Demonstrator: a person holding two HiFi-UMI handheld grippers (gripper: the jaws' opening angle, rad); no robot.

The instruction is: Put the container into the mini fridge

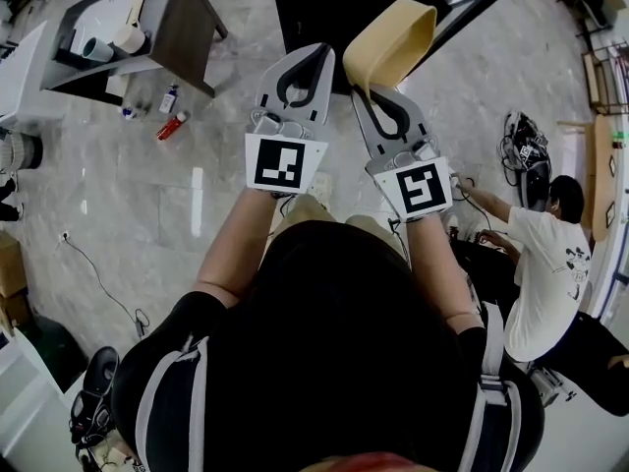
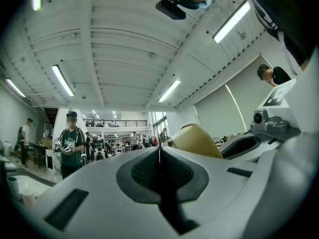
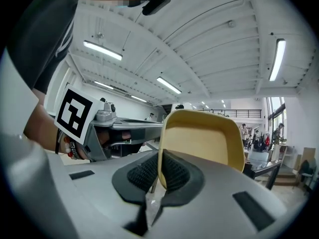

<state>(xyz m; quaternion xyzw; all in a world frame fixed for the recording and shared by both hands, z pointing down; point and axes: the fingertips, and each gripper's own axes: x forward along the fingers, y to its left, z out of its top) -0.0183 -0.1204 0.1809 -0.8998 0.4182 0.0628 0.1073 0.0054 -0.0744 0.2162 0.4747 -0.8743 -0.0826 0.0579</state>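
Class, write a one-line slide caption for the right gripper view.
The right gripper shut on the rim of the yellow container, with the left gripper alongside.

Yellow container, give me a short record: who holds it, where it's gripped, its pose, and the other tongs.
container: yellow shallow container, held in the air
held by: right tongs, shut on its rim
pose: standing on edge, sticking out past the tong tips
left tongs: shut, nothing between them, beside the right tongs

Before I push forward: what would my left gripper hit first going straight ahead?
Likely nothing close: the left gripper, shut, faces open room. The yellow container in the right gripper sits to its right; the black surface seems lower.
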